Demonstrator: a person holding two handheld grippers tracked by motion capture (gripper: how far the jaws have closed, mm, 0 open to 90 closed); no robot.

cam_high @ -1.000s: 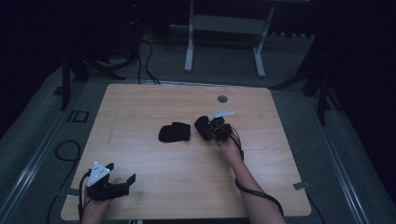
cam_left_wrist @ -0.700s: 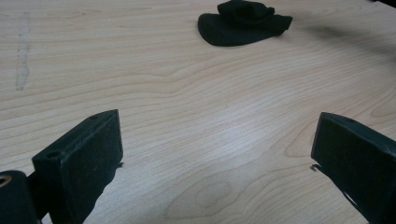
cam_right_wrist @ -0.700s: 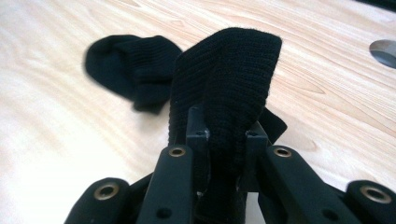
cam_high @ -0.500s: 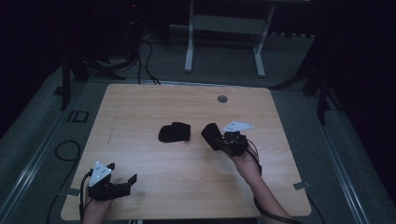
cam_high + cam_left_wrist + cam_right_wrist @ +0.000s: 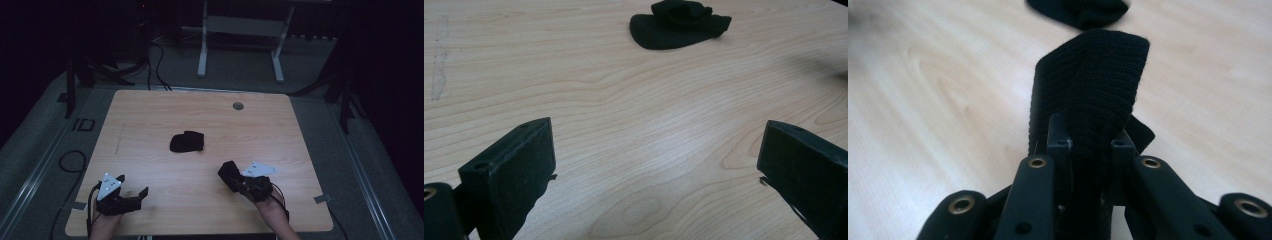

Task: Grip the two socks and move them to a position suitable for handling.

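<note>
Sock (image 5: 1093, 80): pinched tight in the right gripper (image 5: 239, 181), sticking out past its tips.
Left gripper (image 5: 131, 197): wide open, holding nothing, low over the table (image 5: 150, 125).
Other sock (image 5: 187, 141): mid-table, well apart from both.

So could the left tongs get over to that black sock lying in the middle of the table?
Probably yes. The left tongs stand open with nothing in them, and only bare tabletop lies between them and the black sock. The right tongs, clamped on another sock, sit off to the side.
</note>
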